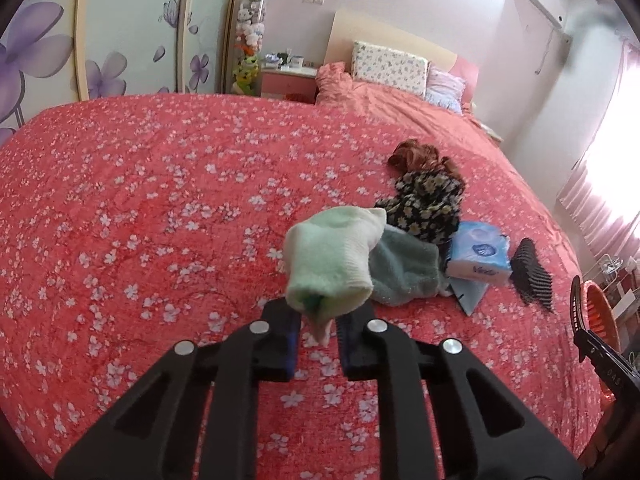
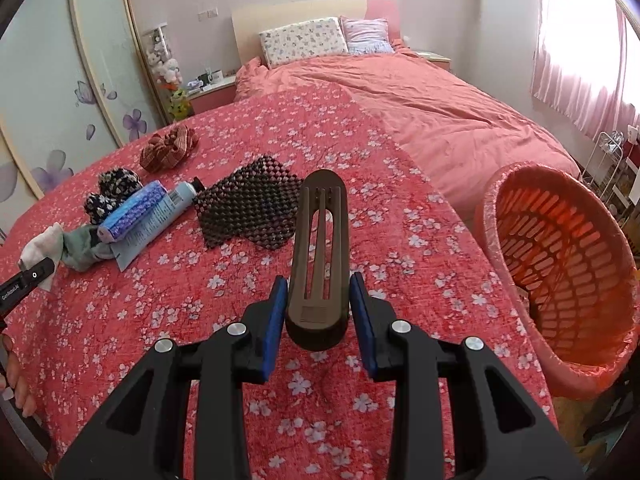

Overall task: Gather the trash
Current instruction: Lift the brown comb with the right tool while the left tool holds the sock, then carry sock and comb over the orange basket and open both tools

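A pale green knitted sock (image 1: 332,264) is pinched in the left gripper (image 1: 318,320) and lifted above the red blossom-print bedspread (image 1: 140,220). A dark brown slotted plastic hair clip (image 2: 318,260) is clamped by the right gripper (image 2: 320,312) — beside it, an orange slatted basket (image 2: 560,256).

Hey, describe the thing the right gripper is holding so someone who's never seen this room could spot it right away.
Start at the big bed with the red flower-print cover, near the orange slotted plastic basket at its edge. Just above the cover, the right gripper has its blue-padded fingers closed on a long, dark brown plastic hair clip with narrow slots. It is the only rigid, smooth, lifted item; the neighbours lie flat.
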A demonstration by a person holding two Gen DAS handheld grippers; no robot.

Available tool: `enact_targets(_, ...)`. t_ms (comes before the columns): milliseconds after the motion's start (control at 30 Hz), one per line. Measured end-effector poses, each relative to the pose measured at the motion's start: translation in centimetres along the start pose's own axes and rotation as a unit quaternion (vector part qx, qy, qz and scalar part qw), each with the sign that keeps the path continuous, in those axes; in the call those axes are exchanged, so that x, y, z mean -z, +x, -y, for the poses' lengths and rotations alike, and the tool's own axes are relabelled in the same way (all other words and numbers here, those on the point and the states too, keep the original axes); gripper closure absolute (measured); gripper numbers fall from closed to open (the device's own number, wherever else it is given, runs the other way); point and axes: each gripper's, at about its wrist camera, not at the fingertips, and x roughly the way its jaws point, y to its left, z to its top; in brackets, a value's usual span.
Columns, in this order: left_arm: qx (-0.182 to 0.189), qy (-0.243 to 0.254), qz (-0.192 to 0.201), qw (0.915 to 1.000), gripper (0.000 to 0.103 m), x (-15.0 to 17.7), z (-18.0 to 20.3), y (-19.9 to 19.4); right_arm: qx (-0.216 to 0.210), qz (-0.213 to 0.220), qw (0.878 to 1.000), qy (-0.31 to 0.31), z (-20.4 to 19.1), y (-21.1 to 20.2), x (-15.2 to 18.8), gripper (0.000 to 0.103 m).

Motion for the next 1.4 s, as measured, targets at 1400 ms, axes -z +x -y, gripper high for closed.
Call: enact_targets(1400, 0.242, 0.162, -0.003, 0.9567, 0.087, 3.7, 30.0, -7.3, 0.064, 0.161, 0.980, 0.096, 15.0, -10.9, -0.9, 0.070)
